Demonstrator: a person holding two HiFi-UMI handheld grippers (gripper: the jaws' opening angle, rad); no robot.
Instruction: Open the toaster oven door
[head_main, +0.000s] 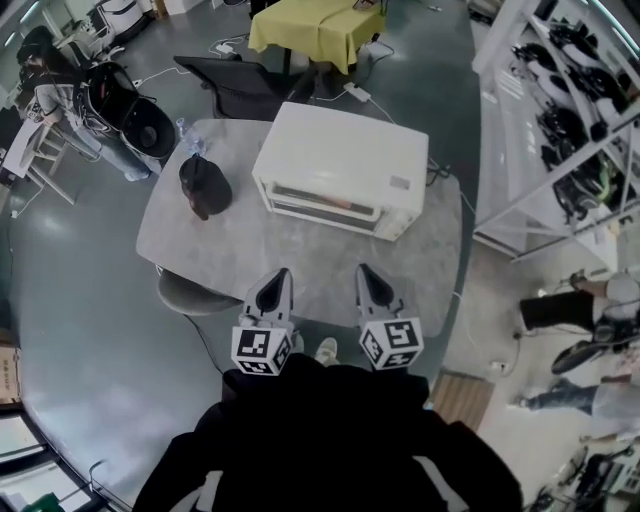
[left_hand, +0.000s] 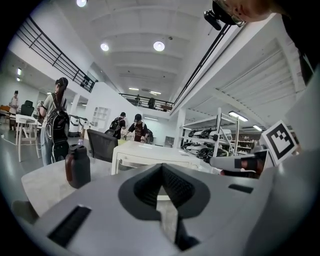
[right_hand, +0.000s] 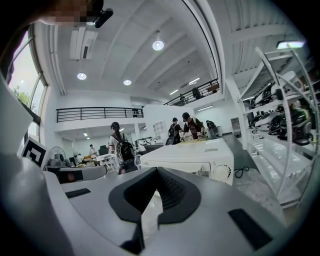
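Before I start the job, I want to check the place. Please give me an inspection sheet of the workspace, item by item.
Surface: grey table, rounded corners.
Job's things: white toaster oven on the far half of the table; its door is shut.
Clutter: one dark bottle to the left of the oven.
Grippers: left claw and right claw both shut, holding nothing, over the near edge, apart from the oven.
Cables: dark cord by the oven's right end; power strip on the floor beyond.
Surroundings: office chair, yellow-covered table, shelves at right, a person at far left.
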